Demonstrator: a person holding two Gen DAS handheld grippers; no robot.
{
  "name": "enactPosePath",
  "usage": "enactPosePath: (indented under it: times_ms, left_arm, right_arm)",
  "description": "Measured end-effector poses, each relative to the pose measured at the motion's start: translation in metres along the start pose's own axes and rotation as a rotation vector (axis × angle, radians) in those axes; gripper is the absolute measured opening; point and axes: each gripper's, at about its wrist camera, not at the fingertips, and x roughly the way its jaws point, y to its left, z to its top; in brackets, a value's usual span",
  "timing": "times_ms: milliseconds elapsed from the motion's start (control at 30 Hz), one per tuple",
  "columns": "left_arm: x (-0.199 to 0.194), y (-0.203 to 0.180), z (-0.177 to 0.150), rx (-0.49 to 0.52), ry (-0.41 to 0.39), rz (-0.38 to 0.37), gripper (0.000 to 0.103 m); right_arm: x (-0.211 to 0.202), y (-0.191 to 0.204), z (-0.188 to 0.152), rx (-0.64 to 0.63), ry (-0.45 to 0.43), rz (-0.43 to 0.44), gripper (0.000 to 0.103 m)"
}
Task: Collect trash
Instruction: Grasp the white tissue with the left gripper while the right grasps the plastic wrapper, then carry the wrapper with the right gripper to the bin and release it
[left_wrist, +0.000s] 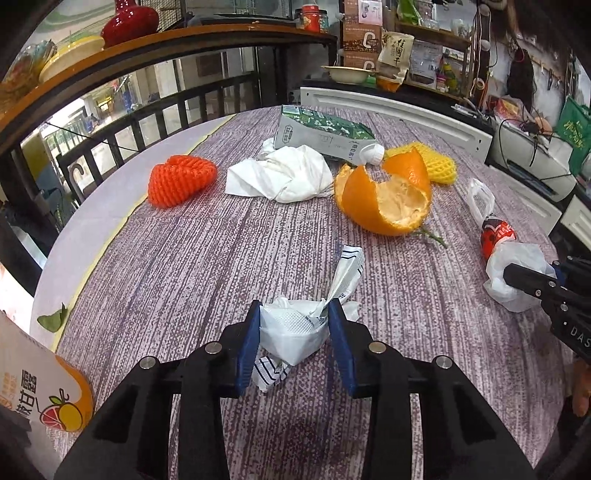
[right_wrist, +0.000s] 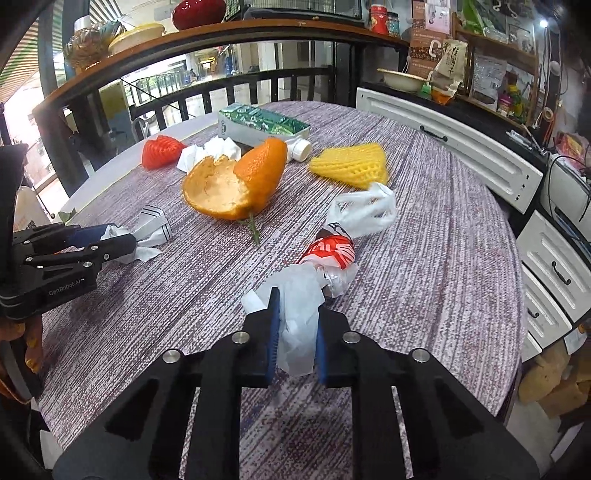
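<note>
White crumpled paper wrapper (left_wrist: 295, 328) is pinched in the left tongs (left_wrist: 294, 314) near the desk's near edge; the right tongs (right_wrist: 295, 325) are closed on a thin plastic bag (right_wrist: 299, 314). Grasping looks done; next, both need lifting clear toward a bin, none visible.

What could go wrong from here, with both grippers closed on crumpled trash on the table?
1. The left gripper pinches a white wrapper whose striped tail trails loose; it may slip out when lifted.
2. The right gripper grips only the end of a thin plastic bag attached to a red-and-white wrapper; lifting could tear it or drag it into the orange peel.
</note>
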Motion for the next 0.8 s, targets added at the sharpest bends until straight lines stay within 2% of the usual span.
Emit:
enactPosePath:
  times_ms: [167, 800]
  left_arm:
    - [-0.009, -0.004, -0.001, -0.007, -0.030, -0.015, 0.035]
    - [-0.052, -0.041, 0.001, 0.017, -0.164, -0.134, 0.035]
  right_arm:
    - [-0.010, -0.009, -0.005, 0.015, -0.017, 0.001, 0.011]
    - [-0.071, -0.039, -0.014, 0.080, -0.143, -0.023, 0.011]
